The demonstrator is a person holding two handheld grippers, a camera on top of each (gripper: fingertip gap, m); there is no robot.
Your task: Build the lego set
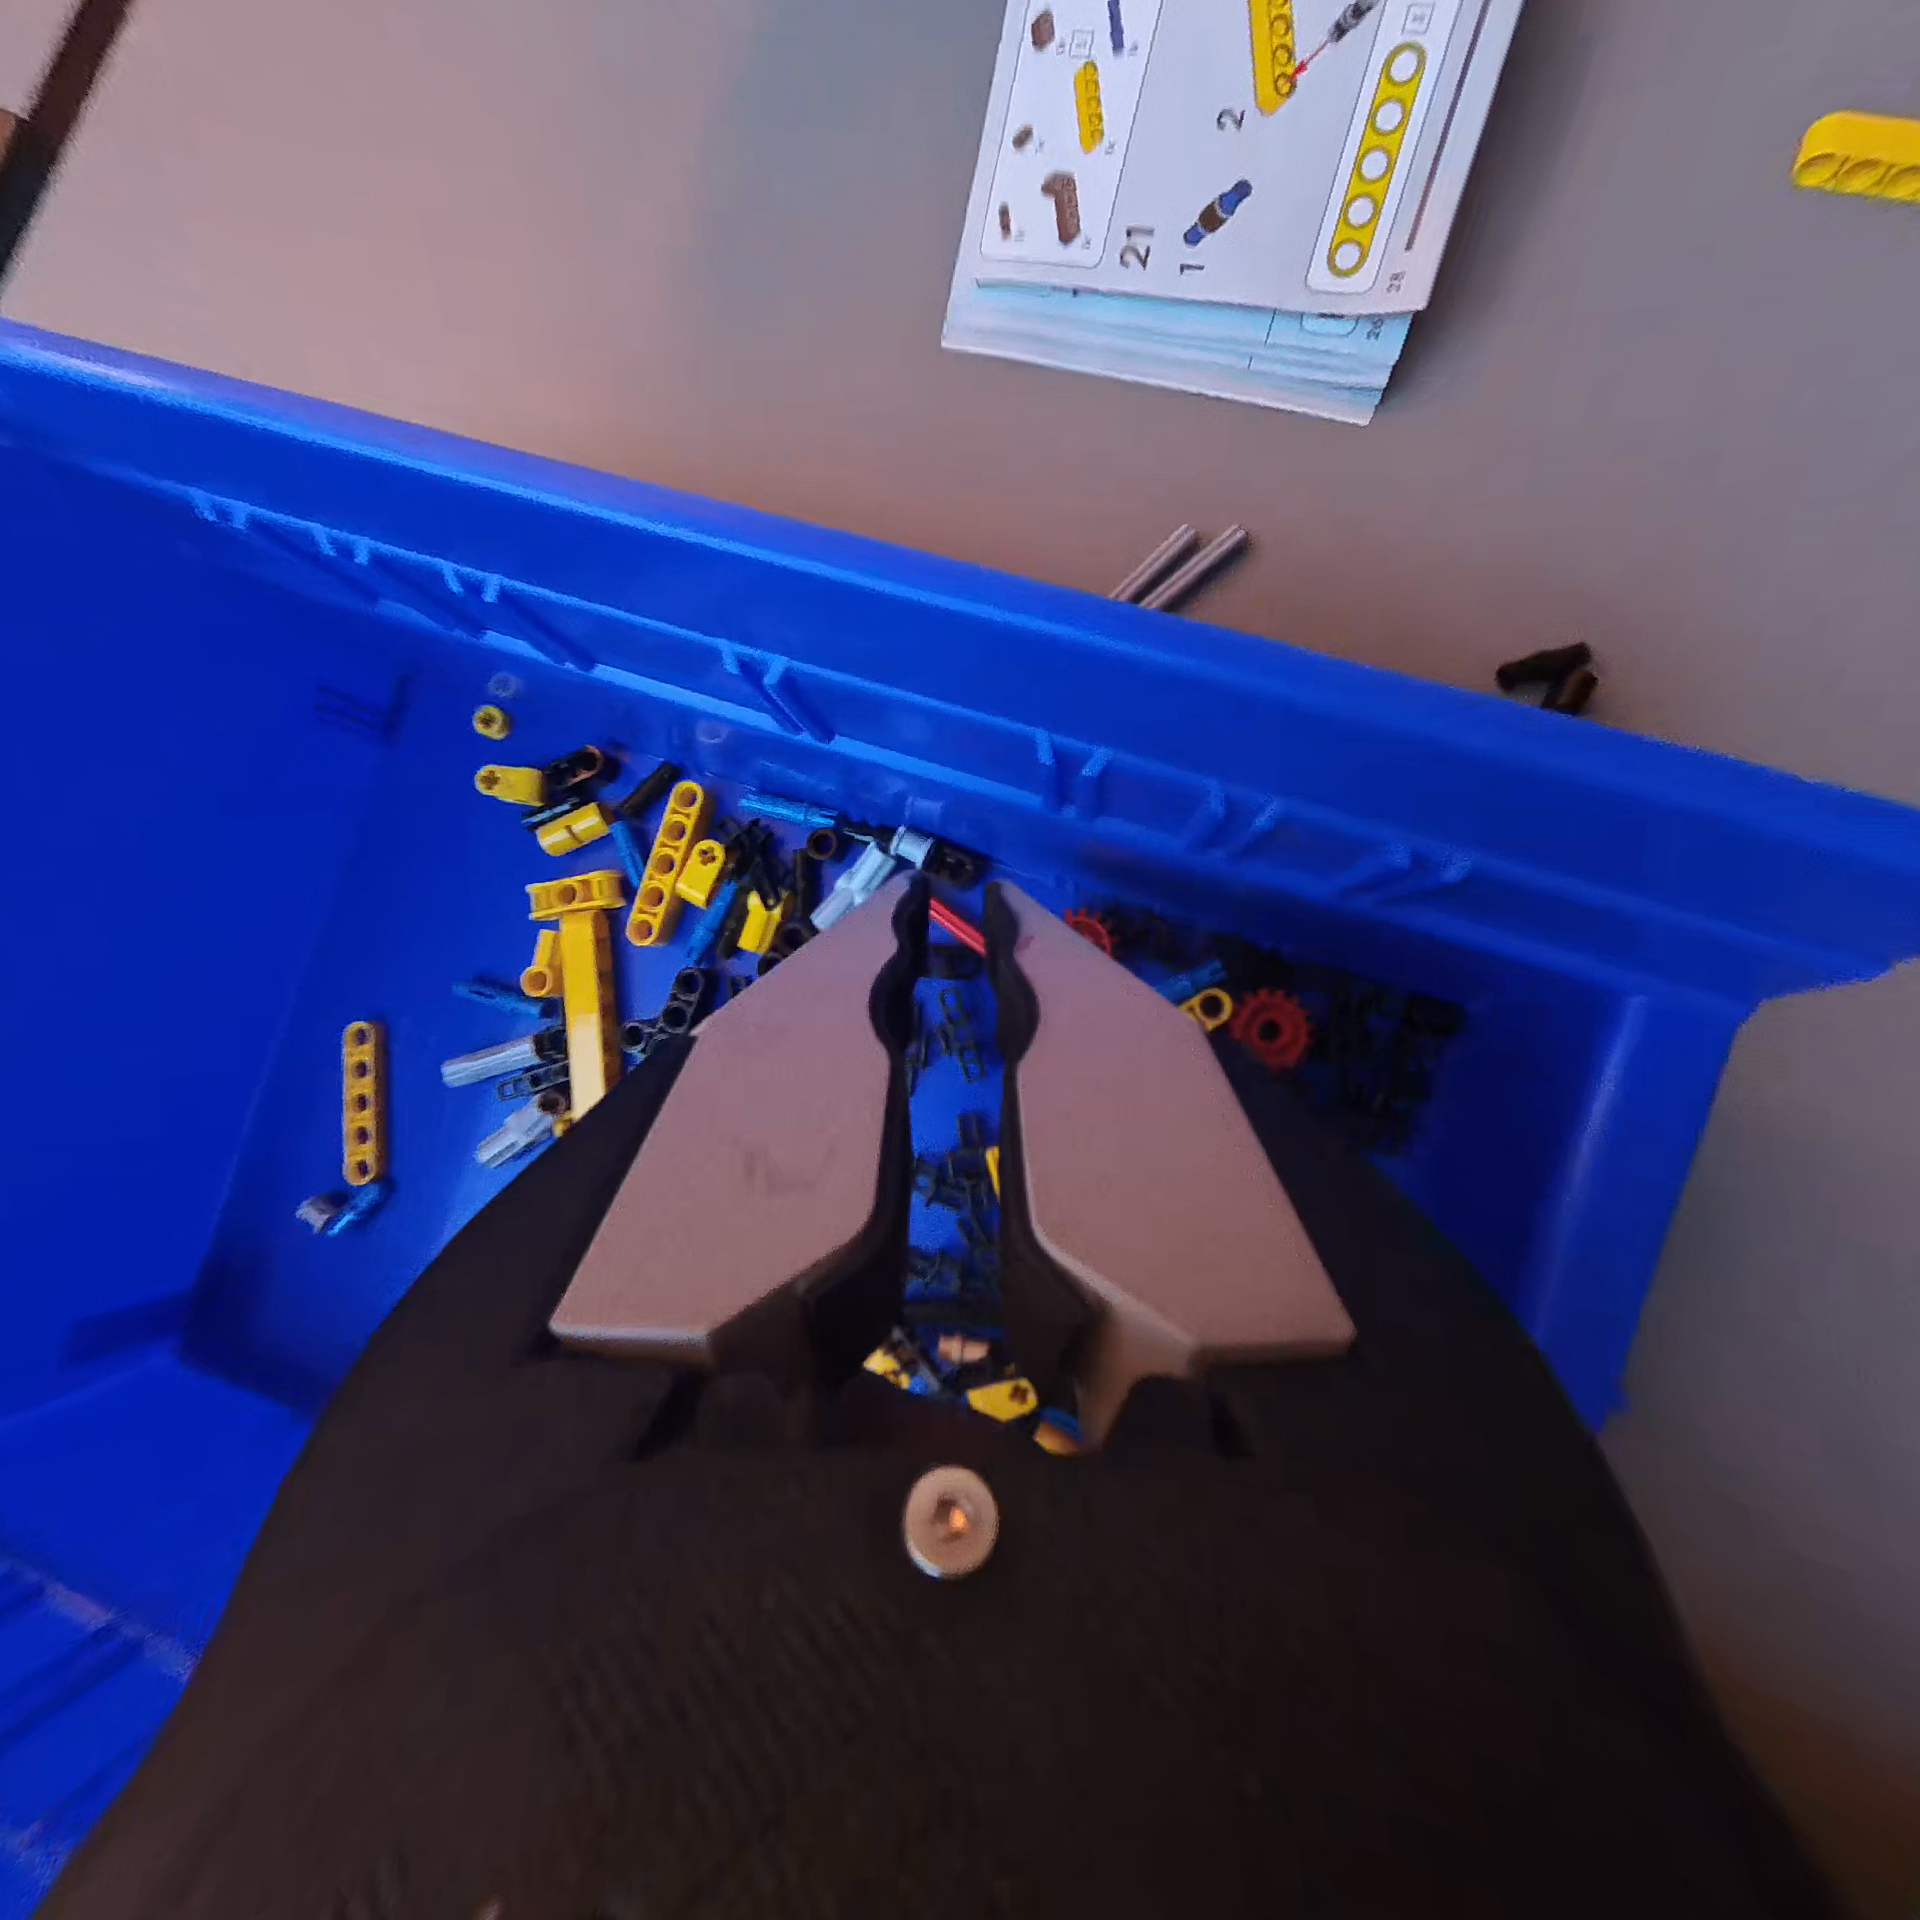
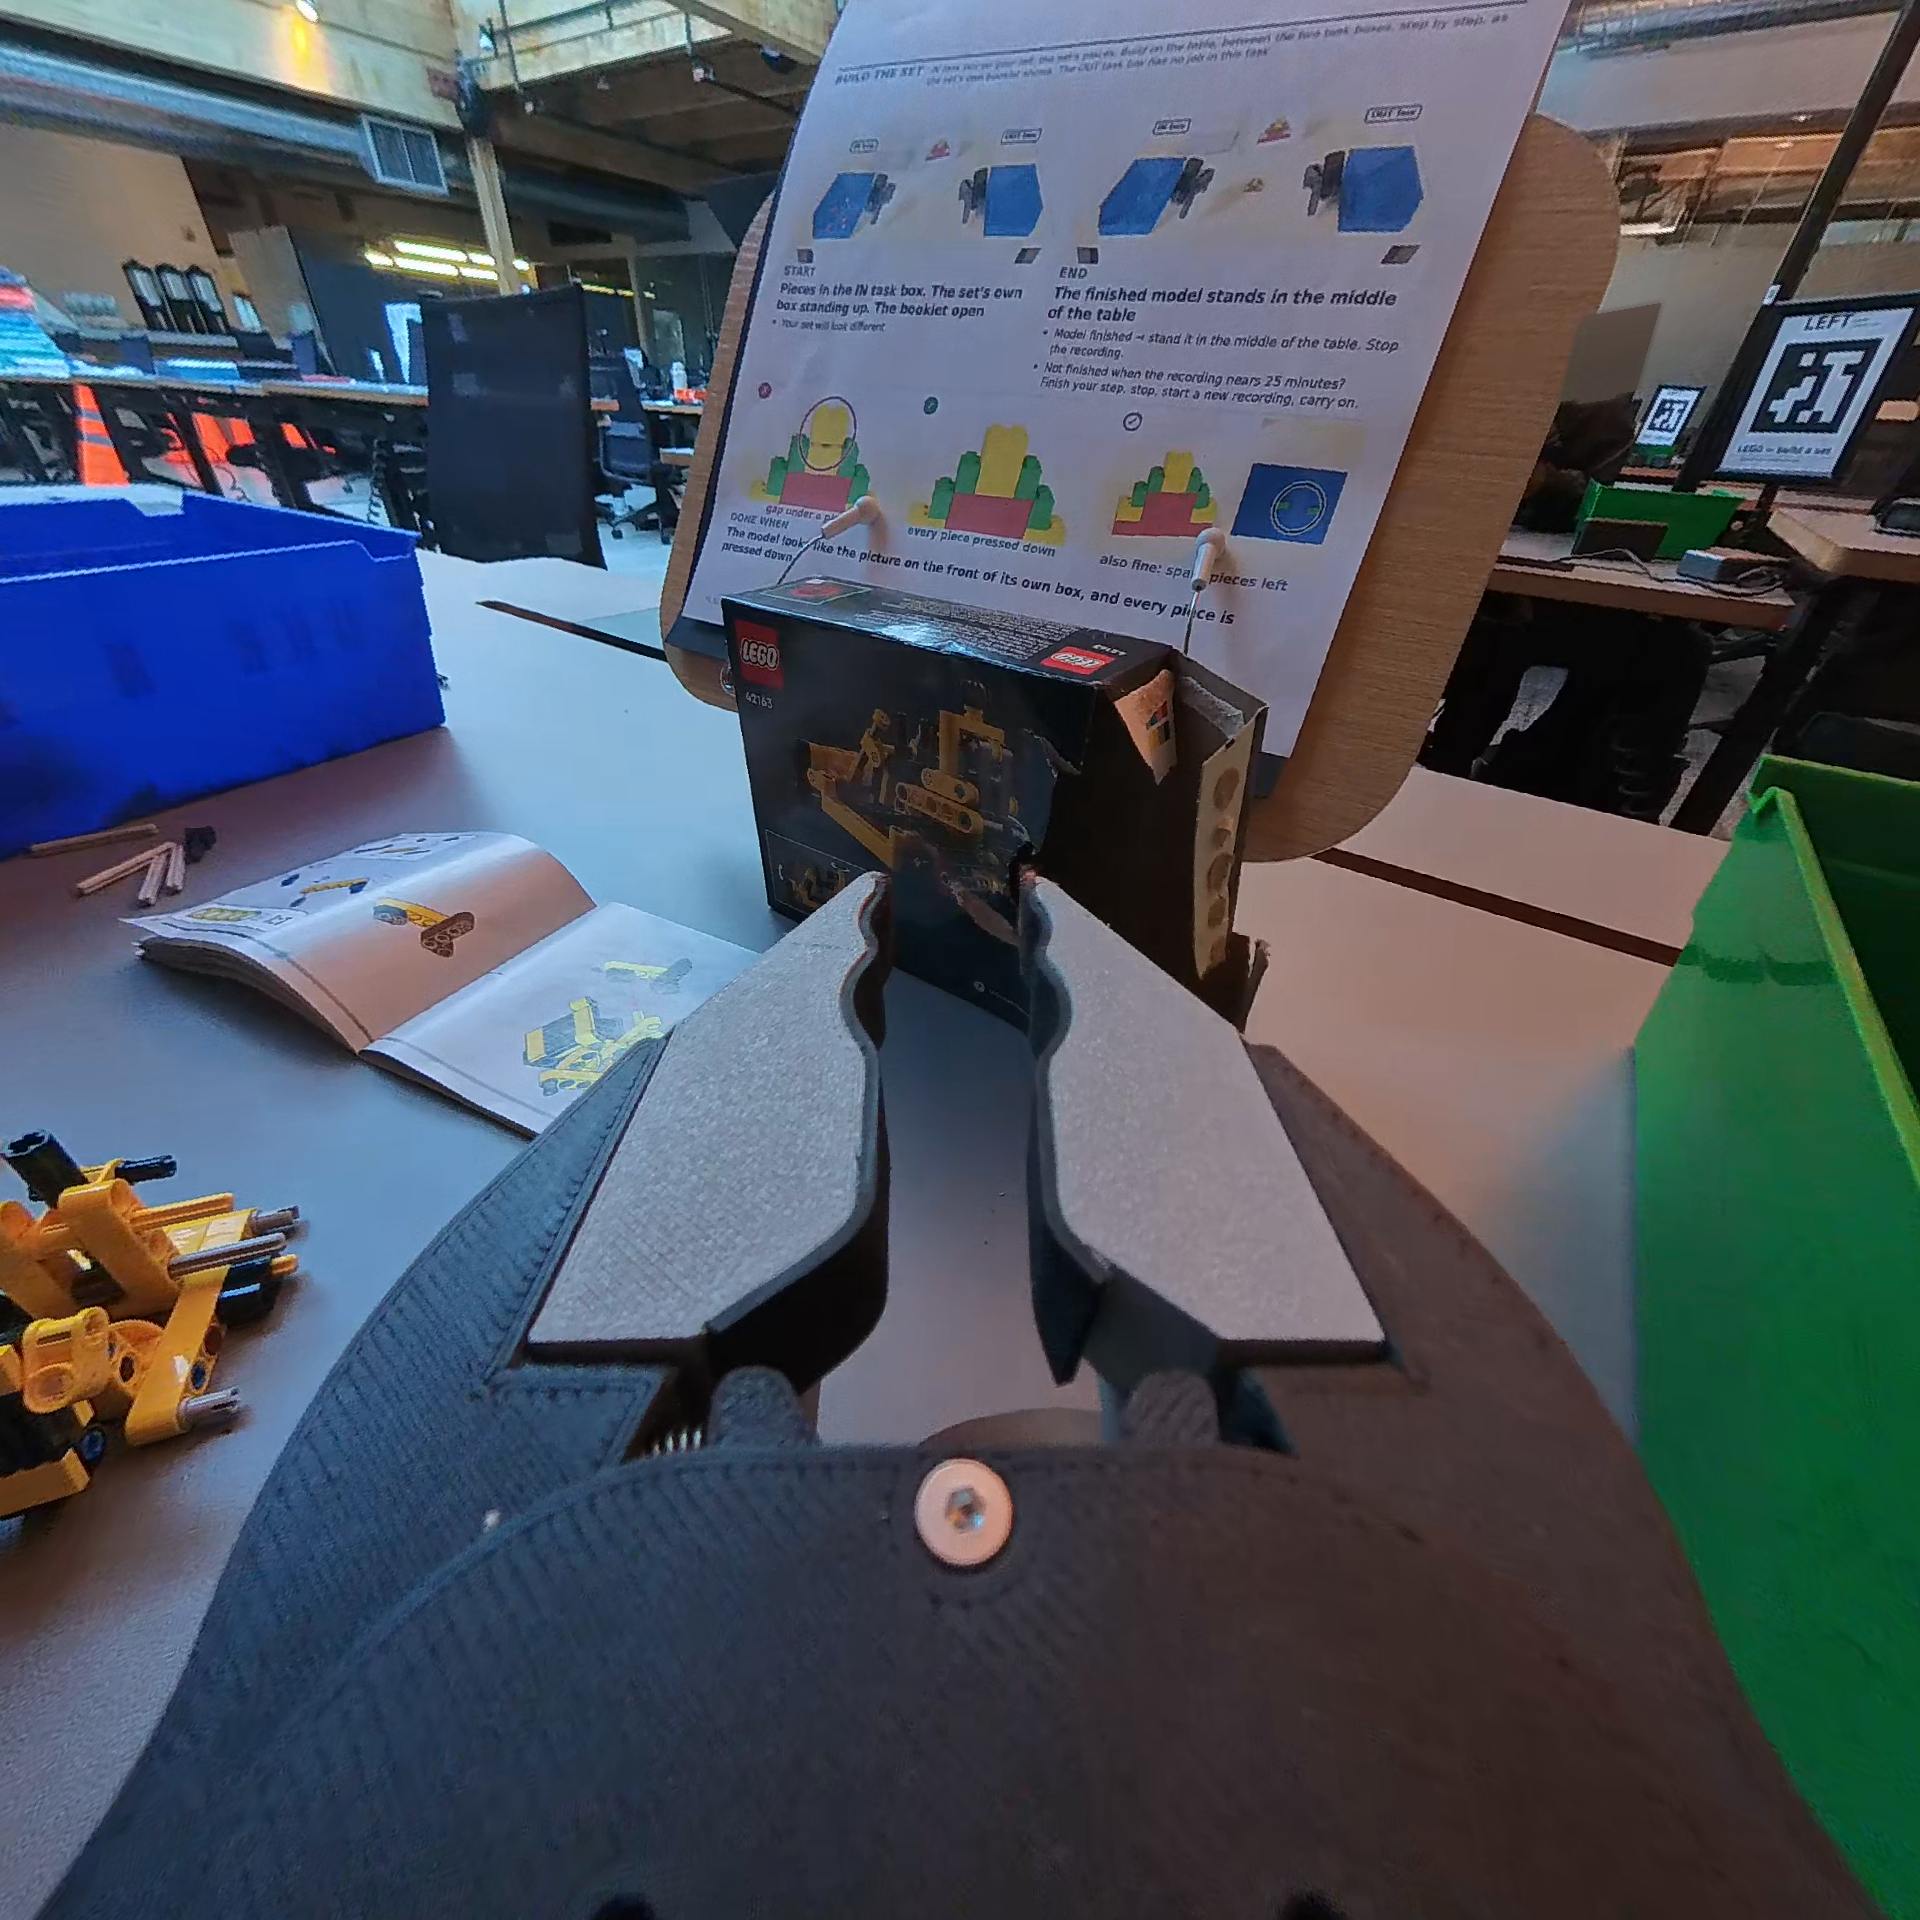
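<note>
Blue bin [image 1: 1351, 727] holds loose lego pieces [image 1: 665, 894]; my left tongs [image 1: 951, 909] hang above them, narrowly parted, empty. Right tongs [image 2: 956, 894] open, empty, over desk [image 2: 1403, 987]. Half-built yellow model [image 2: 114, 1309] near left.

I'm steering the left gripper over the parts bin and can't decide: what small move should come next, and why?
Probably lower the left gripper a little and close on one piece. It hangs inside the blue bin, fingers slightly apart and empty, tips over the red axle amid loose pieces. The right gripper is open and idle beside the partly built yellow model.
</note>
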